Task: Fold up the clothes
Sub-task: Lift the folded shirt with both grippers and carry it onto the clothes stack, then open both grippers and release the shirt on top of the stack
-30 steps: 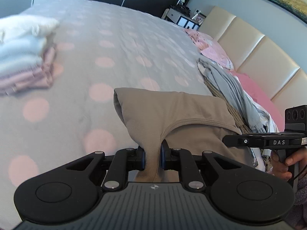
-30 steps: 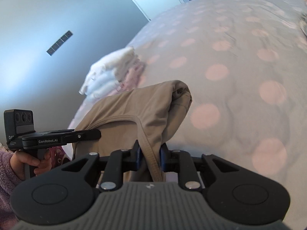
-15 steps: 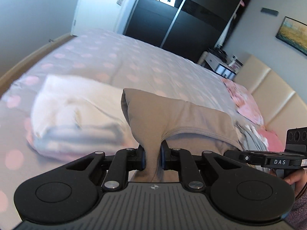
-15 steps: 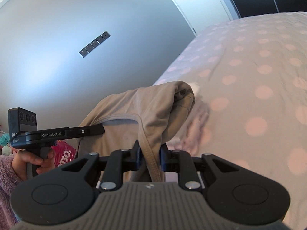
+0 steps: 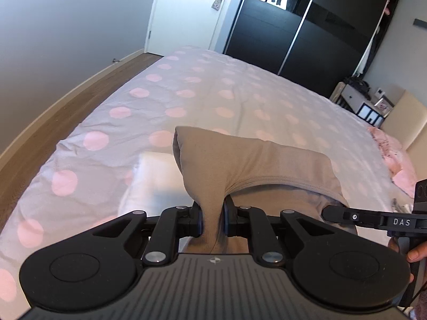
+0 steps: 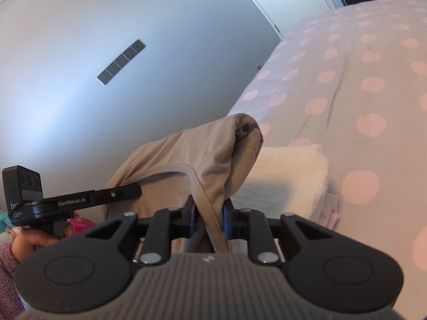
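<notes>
A folded tan garment (image 5: pixel 248 165) hangs between both grippers above the bed. My left gripper (image 5: pixel 212 218) is shut on its left edge. My right gripper (image 6: pixel 209 218) is shut on its other edge, on the hem of the tan garment (image 6: pixel 192 154). Below the garment lies a stack of folded clothes (image 6: pixel 288 176) with a white piece on top; it shows blurred in the left wrist view (image 5: pixel 157 181). The right gripper also shows at the right of the left wrist view, and the left gripper at the left of the right wrist view.
The bed has a grey cover with pink dots (image 5: pixel 240 98). Its left edge drops to a wooden floor (image 5: pixel 53 122). A black wardrobe (image 5: pixel 307 32) and a door stand beyond. Pink pillows (image 5: pixel 397 160) and a beige headboard lie at the right.
Both grippers have carried the tan garment left across the bed, from the middle to above the stack of folded clothes. The views now tilt up toward the wall and wardrobe.
</notes>
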Available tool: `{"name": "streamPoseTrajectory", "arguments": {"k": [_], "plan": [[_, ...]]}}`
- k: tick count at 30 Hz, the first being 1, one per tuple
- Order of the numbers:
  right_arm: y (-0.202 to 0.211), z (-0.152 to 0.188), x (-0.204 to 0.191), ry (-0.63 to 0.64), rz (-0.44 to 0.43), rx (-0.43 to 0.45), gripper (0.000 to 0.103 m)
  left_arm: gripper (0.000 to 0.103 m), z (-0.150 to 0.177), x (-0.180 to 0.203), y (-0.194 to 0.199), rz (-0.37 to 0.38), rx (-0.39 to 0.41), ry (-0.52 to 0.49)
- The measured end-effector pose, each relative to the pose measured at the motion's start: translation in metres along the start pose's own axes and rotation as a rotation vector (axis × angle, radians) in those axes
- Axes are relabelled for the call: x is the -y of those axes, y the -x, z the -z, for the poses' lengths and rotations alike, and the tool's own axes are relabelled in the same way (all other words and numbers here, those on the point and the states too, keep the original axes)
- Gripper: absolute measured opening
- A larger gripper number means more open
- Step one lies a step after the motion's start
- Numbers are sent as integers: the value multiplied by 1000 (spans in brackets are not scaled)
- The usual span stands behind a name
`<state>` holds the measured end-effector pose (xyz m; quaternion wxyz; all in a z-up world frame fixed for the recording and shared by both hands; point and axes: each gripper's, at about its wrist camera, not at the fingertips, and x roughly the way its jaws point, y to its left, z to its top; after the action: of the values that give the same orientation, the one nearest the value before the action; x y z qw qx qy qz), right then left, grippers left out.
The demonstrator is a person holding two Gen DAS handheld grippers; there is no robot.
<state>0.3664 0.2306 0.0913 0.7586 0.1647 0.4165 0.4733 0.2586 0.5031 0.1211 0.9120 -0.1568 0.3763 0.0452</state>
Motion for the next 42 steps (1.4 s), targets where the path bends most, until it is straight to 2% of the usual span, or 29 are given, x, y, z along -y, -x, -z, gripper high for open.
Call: {"name": "streamPoseTrajectory", "arguments": {"k": [6, 13, 16, 19, 20, 23, 25, 27, 30, 33, 36, 38, 42], "plan": [[-45, 13, 35, -52, 45, -38, 21, 11, 10, -23, -52, -47, -50, -13], [-70, 29, 62, -69, 92, -30, 24, 13, 31, -33, -77, -65, -62, -4], [-59, 25, 51, -13, 113, -26, 36, 17, 32, -26, -68, -81, -41, -9], [-38, 20, 37, 78, 152, 4, 45, 39, 27, -17, -45, -103, -14, -43], [-28, 18, 32, 123, 174, 29, 45, 43, 27, -13, -33, -113, 15, -57], [-2, 20, 15, 246, 214, 96, 45, 44, 32, 2, -4, -123, 80, -102], [10, 26, 3, 325, 207, 125, 44, 44, 40, 17, 8, -99, 111, -157], [9, 33, -14, 406, 198, 135, 43, 42, 49, 31, 9, -106, 117, -195], [-7, 49, -28, 454, 187, 74, 21, 34, 59, 36, -3, -119, 79, -189], [-24, 66, -27, 483, 214, 19, 21, 30, 71, 24, -20, -137, 20, -145], [-36, 75, -17, 459, 226, -22, 21, 30, 86, 13, -33, -137, -26, -141], [-41, 77, -10, 440, 222, -30, 20, 29, 92, 6, -39, -141, -38, -124], [-46, 79, -9, 453, 237, -33, 20, 29, 98, 3, -38, -139, -15, -97]]}}
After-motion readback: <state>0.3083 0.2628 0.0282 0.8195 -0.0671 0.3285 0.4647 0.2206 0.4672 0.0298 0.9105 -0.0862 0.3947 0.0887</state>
